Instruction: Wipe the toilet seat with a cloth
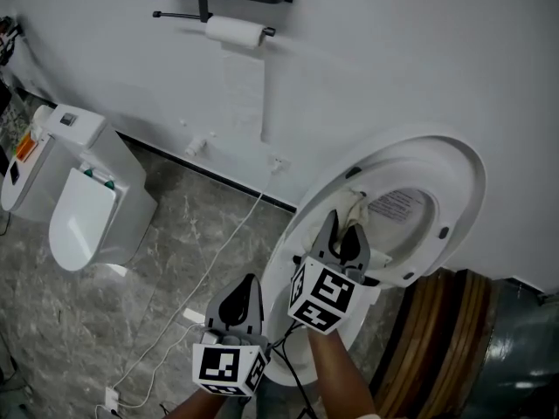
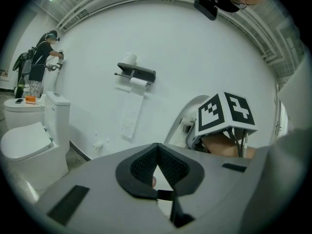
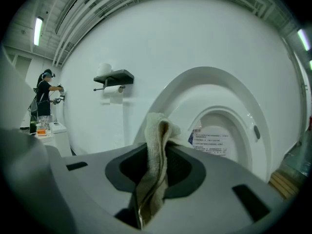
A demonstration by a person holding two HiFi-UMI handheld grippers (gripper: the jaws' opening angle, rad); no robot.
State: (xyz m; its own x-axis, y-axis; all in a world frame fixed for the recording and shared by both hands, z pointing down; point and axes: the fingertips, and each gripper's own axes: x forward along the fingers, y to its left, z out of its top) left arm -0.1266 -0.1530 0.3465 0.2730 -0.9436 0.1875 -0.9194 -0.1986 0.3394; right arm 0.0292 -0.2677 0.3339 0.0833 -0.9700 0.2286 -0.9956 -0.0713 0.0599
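the right claw (image 1: pixel 342 227) grips the cloth (image 3: pixel 155 162) by the raised toilet seat (image 1: pixel 456 182) just ahead, the left claw (image 1: pixel 245 285) shut empty beside it; most wiping seems left.

grey left hand-held gripper (image 1: pixel 252 280), grey right hand-held gripper (image 1: pixel 345 225), black mesh pads (image 2: pixel 145 164), black-and-white marker cubes (image 1: pixel 321 297), thin black cables (image 1: pixel 294 371)

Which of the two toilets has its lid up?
The right toilet: its lid stands raised, showing the label on its underside. The left toilet has its lid down.
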